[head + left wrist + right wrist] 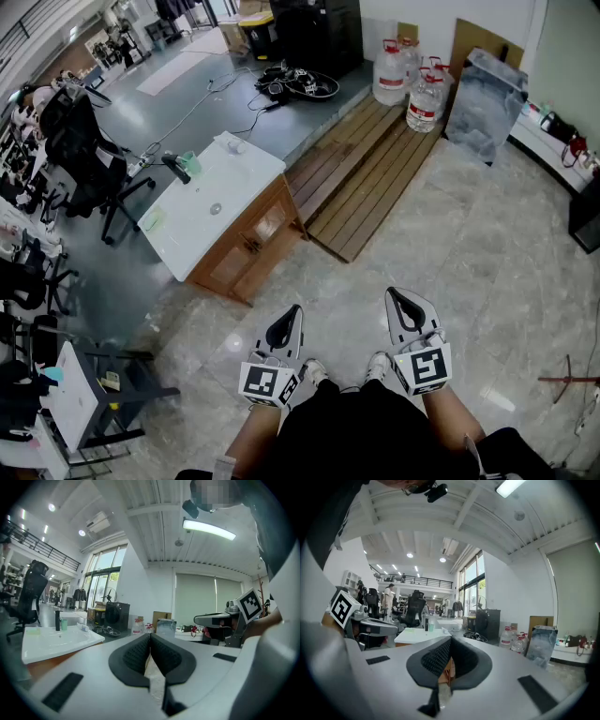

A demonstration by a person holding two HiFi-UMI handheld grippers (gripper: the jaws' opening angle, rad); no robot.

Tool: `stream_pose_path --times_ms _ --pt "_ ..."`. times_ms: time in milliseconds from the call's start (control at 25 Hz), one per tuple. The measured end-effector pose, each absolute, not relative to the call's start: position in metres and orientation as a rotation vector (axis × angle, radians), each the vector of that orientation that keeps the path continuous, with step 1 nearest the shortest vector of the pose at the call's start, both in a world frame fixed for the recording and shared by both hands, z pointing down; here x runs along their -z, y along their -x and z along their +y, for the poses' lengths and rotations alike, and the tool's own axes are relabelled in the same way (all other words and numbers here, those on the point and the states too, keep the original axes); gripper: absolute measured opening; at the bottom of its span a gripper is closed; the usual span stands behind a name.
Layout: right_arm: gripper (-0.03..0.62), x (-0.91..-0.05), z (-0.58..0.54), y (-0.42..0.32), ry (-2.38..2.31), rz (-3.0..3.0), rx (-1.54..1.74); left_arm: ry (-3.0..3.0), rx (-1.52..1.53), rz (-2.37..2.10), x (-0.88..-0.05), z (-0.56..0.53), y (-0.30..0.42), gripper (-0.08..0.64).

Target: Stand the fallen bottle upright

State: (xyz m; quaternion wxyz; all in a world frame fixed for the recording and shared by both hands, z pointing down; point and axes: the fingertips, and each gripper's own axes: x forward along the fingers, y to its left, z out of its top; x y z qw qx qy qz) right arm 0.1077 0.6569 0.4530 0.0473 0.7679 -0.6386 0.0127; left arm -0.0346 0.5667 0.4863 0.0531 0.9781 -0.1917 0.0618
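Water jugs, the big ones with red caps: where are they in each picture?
Head view: the water jugs stand at the top, right of middle, at the far end of the wooden platform.
Left gripper view: small, near the middle.
Right gripper view: right of middle.
Shared landmark: the white-topped table, left of the jugs in every view.

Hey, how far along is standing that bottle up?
Nothing looks done yet. In hand: nothing; the left gripper and right gripper are shut and empty, near the person's legs, far from the white table. Left: walk over, grip the fallen bottle, too small to pick out here, and stand it.
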Motion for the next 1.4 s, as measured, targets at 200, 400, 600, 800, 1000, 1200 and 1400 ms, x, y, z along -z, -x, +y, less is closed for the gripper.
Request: stream_pose_path --times_ms 200,400,600,800,1000,1200,1400 --pt "0.011 -0.447 0.653 -0.085 -2.329 -1.928 -0.064 -3.000 -0.151 -0.587 -0.472 0.554 0.056 0.021" --pt "0.011 -0.419 0.637 -0.063 -2.391 -1.996 0.008 -3.038 -0.133 -0.586 -0.452 0.541 0.072 0.021" --pt "0.015 -0.424 0.611 -0.035 -2.375 -1.986 -0.013 -3.058 -0.105 -0.582 -0.443 0.519 0.098 0.021" --pt "0.018 -0.424 0.582 -0.011 -2.359 -1.970 0.007 -3.078 -0.121 -0.547 -0.448 0.496 0.125 0.021" --pt "0.020 -0.422 0.552 0.002 -2.357 -1.984 0.026 -3.075 -0.152 -0.552 -0.458 0.470 0.146 0.021" --pt "0.172 -0.421 0.520 0.004 -2.336 -2.029 0.020 -3.038 -0.157 -0.581 -0.463 0.445 0.148 0.021" --pt "0.330 -0.414 0.467 -0.017 -2.319 -2.078 0.082 -3.027 -0.166 -0.629 -0.461 0.401 0.137 0.021"
